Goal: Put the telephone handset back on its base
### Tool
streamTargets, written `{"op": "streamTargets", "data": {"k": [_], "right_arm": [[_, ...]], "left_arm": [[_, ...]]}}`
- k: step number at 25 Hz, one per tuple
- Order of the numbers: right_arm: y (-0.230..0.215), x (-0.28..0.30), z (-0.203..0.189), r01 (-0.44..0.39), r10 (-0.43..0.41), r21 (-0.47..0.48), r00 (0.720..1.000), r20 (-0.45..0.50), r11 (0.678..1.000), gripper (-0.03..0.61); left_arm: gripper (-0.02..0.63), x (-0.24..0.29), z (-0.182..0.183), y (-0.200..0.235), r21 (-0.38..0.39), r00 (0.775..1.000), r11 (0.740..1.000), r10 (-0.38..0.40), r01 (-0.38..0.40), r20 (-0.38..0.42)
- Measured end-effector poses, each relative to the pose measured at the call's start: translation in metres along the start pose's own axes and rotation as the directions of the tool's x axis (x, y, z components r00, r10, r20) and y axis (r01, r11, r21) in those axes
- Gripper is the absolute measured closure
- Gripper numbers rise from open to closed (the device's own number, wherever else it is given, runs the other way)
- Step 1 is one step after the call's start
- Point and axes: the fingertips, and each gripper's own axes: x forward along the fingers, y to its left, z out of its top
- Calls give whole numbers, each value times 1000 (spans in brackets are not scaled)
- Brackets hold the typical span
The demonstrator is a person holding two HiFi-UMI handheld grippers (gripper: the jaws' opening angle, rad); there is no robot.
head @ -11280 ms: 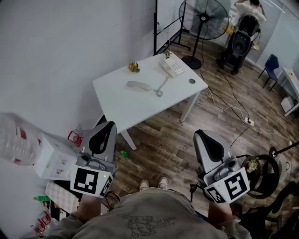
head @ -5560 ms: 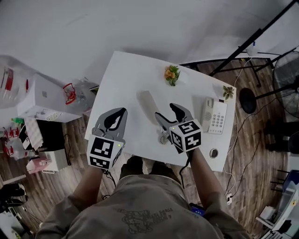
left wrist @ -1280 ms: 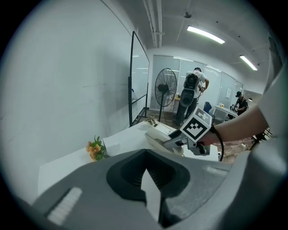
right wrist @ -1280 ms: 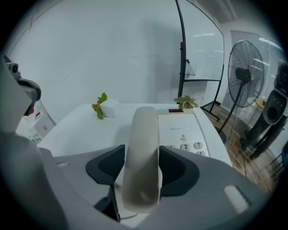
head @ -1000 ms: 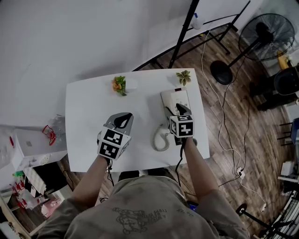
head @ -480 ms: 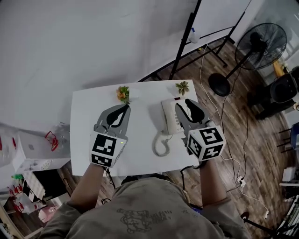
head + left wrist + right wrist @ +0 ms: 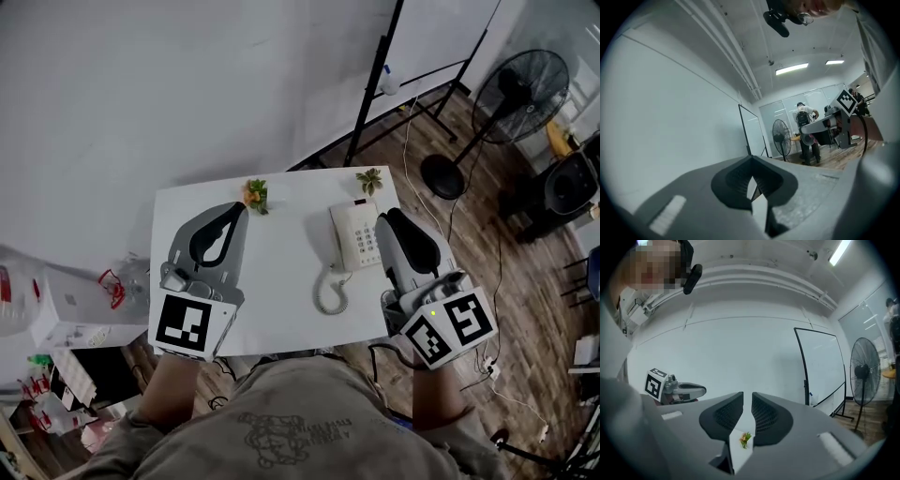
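**A:** What have the fingers got hold of?

**B:** Nothing. On the left gripper (image 7: 751,161) the fingers (image 7: 733,180) meet at their tips with nothing caught between them. On the right gripper (image 7: 747,397) the fingers (image 7: 723,416) stand only a thin slit apart. Through that slit you see just the white counter (image 7: 738,455) and a small plant (image 7: 745,438) far off.

**A:** And the handset?

**B:** In the head view the handset (image 7: 341,240) lies along the left side of the base (image 7: 366,239), towards the far right of the counter. The coiled cord (image 7: 330,292) trails from it towards the near edge. The right gripper shows just beside the phone in that view and the left one is well apart from it. Neither touches it.

**A:** So the job is done?

**B:** I'd judge so, since the handset is on the base and both grippers are empty. At most, its seating might want a check.

**A:** Why only "judge"?

**B:** The phone is small in the head view, so I cannot tell whether the handset sits fully down in its cradle or rests a little askew. Neither gripper view shows the phone at all. The right gripper also covers the counter's near right corner.
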Motion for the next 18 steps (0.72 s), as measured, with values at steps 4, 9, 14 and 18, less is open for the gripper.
{"op": "streamTargets", "data": {"k": [4, 9, 14, 18], "right_arm": [[13, -15, 3, 1, -1, -36, 1000, 7, 999, 532], [20, -28, -10, -3, 2, -50, 1000, -24, 999, 552], [27, -32, -46, -3, -1, -40, 994, -105, 999, 552], [29, -34, -74, 9, -8, 3, 986, -167, 1000, 552]], "left_arm": [[614, -12, 0, 1, 17, 1000, 1000, 5, -5, 11], [614, -18, -12, -4, 2, 1000, 1000, -2, 2, -12], [614, -24, -29, -17, -5, 998, 999, -32, 32, -52], [614, -29, -56, -28, -29, 993, 999, -46, 43, -112]]}}
